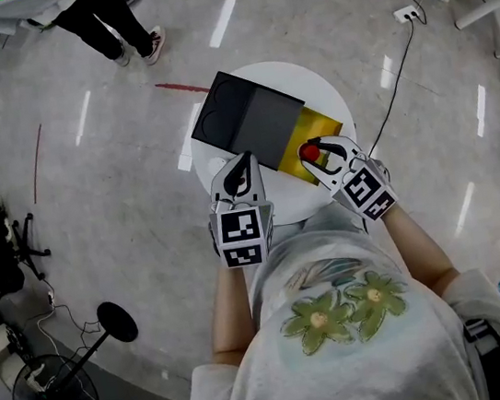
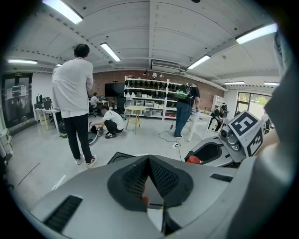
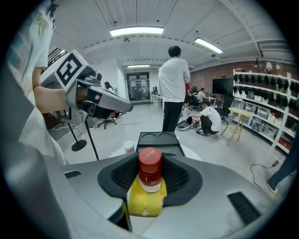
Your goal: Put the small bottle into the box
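Observation:
A small bottle [image 1: 308, 152] with a red cap [image 3: 150, 158] stands upright between the jaws of my right gripper [image 1: 314, 152], which is shut on it. The bottle is held over the yellow part [image 1: 325, 127] of the box. The black part of the box [image 1: 247, 120] lies open on the round white table [image 1: 306, 79] and shows beyond the bottle [image 3: 158, 138] in the right gripper view. My left gripper [image 1: 244, 163] hovers at the table's near edge, by the box's near left side, its jaws meeting at the tips with nothing held. The left gripper view shows the right gripper [image 2: 219, 151].
A small white bottle with a pink cap [image 3: 128, 147] stands on the table left of the box. A person in white [image 2: 72, 100] stands nearby and others are at the shelves [image 2: 149, 98]. A cable and socket strip [image 1: 406, 12] and a fan stand [image 1: 111, 327] are on the floor.

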Demonstrator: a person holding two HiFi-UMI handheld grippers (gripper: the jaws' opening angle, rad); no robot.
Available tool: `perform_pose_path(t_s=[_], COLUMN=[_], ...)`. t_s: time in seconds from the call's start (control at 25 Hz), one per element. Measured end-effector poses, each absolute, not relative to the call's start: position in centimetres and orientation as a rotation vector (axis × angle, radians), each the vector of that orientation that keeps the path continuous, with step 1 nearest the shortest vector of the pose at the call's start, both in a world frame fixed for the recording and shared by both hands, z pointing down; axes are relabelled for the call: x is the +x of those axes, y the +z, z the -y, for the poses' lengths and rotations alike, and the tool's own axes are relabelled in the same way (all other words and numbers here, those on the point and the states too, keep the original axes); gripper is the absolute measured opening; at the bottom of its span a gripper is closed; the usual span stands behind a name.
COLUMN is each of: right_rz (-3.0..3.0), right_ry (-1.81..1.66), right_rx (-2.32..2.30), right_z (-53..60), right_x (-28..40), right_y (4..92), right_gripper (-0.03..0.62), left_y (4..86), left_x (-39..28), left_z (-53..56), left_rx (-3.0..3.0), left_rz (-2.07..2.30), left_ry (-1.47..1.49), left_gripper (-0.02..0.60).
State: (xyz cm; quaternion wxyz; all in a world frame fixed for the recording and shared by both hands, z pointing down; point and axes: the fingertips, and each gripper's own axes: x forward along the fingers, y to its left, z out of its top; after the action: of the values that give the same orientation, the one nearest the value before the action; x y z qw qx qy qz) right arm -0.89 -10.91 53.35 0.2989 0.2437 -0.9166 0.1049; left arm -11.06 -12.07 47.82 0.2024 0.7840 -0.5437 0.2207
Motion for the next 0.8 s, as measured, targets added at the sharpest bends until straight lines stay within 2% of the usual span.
perform_pose_path(t_s=[0.8], right_rz=[2.348], right_ry=[0.324], right_rx=[0.554], right_z=[10.5], right_x=[-1.3], right_y=[58.6], right_gripper=[0.155], left_y=[49.6], left_x=[-11.9], left_z=[12.8], left_rx=[2.15], left_rz=[1.492], left_ry=[0.644], left_gripper=[0.003])
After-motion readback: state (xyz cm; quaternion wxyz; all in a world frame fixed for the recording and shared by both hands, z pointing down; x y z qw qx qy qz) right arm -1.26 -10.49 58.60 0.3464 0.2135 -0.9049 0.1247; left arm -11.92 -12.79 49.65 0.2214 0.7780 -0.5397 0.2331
